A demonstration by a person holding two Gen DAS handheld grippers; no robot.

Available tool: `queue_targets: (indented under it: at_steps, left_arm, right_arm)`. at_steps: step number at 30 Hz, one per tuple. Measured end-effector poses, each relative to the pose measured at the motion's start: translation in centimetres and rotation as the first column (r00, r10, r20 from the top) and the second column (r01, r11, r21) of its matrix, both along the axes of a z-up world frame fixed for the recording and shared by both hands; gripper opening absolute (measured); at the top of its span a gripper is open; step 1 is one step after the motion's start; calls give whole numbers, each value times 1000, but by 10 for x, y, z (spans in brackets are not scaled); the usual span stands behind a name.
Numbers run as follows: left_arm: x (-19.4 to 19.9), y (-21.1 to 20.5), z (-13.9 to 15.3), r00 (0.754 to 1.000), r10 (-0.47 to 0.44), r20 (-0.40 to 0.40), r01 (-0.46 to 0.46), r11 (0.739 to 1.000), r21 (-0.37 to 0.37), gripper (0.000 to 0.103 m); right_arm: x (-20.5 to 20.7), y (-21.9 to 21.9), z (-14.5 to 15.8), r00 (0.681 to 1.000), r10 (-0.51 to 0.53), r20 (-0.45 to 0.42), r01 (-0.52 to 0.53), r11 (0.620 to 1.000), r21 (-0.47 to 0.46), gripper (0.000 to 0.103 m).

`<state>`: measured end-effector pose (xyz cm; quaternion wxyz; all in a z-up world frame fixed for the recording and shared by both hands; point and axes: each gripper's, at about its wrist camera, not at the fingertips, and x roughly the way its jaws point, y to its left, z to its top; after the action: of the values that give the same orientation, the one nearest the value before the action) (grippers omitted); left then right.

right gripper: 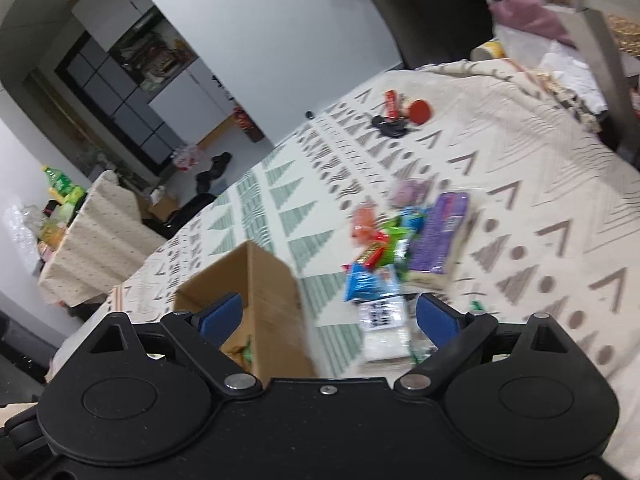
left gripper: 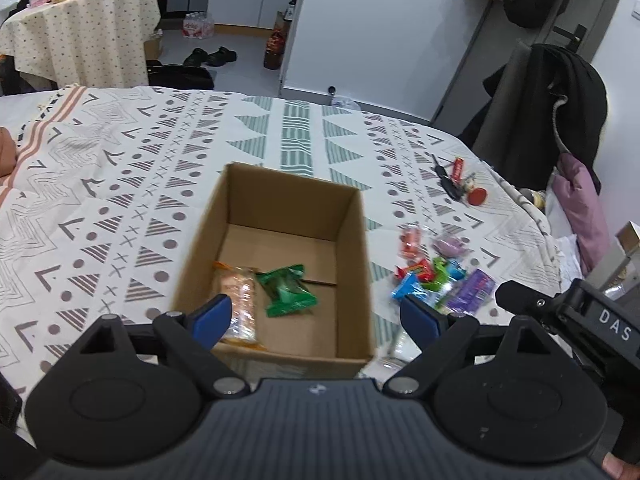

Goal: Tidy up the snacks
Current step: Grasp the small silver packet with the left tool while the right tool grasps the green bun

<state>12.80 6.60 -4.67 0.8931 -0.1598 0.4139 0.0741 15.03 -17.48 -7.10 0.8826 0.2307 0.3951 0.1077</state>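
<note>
On right gripper (left gripper: 568, 316), "DAS" lettering, snack (left gripper: 440, 276) labels blurred

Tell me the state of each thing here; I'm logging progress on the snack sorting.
cardboard box: open, upright on the bed, partly filled
green snack packet: lying in the box
orange snack packet: lying in the box
snack pile: loose on the bedspread beside the box, unsorted
purple packet: in the pile, outside the box
left gripper: jaws open, empty
right gripper: jaws open, empty
</note>
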Motion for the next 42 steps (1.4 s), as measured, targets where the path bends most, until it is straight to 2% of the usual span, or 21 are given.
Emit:
queue_targets:
  at_steps: [6, 9, 15, 22, 28, 32, 39, 42]
  left_arm:
    - [-1, -22, 0, 999, -35, 2, 35, 999, -16, 90]
    - [0, -32, -3, 999, -51, -1, 51, 998, -22, 90]
    - [3, -52, -8, 996, -91, -9, 91, 996, -19, 90]
    - [10, -76, -19, 991, -129, -16, 129, 991, -30, 90]
    - [16, -89, -35, 987, -154, -41, 153, 988, -30, 90]
    - [20, -91, -52, 986, -146, -76, 143, 988, -55, 87]
    - [25, -94, -78, 982, -146, -123, 139, 988, -64, 82]
    - [27, -96, -90, 978, -148, -146, 139, 988, -68, 77]
  right_arm:
    - [-6, -26, 0, 1000, -19, -16, 19, 1000, -21, 94]
    - [-8, -38, 0, 999, -33, -19, 32, 998, -60, 94]
    - [-13, -63, -11, 998, -46, -46, 42, 996, -84, 94]
    - [-12, -85, -31, 993, -74, -87, 69, 996, -56, 93]
    - [-4, -95, -49, 987, -94, -133, 94, 996, -6, 86]
    - [0, -95, -65, 980, -92, -176, 98, 995, 23, 77]
    - [5, -87, -90, 970, -66, -234, 80, 996, 48, 77]
    - [8, -85, -99, 965, -61, -256, 80, 995, 63, 76]
